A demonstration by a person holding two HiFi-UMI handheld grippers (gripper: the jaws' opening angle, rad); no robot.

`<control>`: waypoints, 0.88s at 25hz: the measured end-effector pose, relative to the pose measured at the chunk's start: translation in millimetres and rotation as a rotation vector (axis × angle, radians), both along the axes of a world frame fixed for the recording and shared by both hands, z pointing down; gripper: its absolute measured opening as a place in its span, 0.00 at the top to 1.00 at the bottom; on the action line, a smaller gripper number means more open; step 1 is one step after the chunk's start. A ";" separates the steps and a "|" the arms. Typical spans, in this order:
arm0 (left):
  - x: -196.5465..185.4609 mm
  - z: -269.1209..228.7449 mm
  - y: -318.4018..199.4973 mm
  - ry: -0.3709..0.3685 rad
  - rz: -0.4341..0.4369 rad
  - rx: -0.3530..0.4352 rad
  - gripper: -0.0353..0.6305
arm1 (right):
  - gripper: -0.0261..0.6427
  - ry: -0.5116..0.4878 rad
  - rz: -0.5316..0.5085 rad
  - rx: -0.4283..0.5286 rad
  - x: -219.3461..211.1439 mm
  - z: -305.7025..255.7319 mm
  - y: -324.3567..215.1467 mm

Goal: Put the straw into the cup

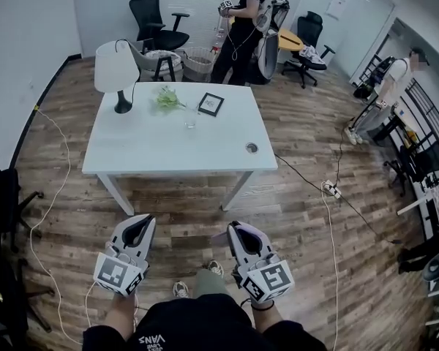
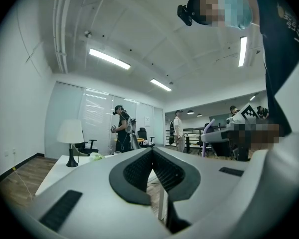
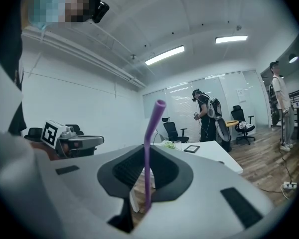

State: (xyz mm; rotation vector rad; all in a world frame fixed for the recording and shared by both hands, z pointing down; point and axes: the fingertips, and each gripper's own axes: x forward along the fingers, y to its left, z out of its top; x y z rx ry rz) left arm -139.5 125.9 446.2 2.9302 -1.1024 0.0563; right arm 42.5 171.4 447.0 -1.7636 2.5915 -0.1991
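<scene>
Right gripper view: right gripper [image 3: 146, 147] fingers pinch the straw [image 3: 148, 133] upright; left gripper [image 2: 152, 150] fingers closed, empty. It is probably best kept vertical while nearing the cup [image 1: 191, 122] on the tabletop [image 1: 146, 156].

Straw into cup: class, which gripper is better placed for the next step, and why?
Right. The right gripper grips the purple straw; the left gripper is shut, empty. The cup stands ahead on the table.

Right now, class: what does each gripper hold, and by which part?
The right gripper holds the straw by its lower part; the left gripper holds nothing.
</scene>
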 end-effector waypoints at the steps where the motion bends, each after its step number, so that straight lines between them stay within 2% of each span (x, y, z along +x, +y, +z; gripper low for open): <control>1: 2.7 0.7 -3.0 -0.001 0.005 -0.001 0.93 | 0.90 0.001 0.003 -0.004 2.7 0.2 -3.6; 7: 6.8 -1.2 -32.6 0.002 -0.015 -0.011 0.93 | 0.90 -0.004 -0.023 -0.011 5.3 -0.6 -37.6; 22: 49.7 -8.5 -111.7 -0.005 -0.046 0.002 0.93 | 0.90 0.000 -0.090 0.002 39.0 -9.3 -129.0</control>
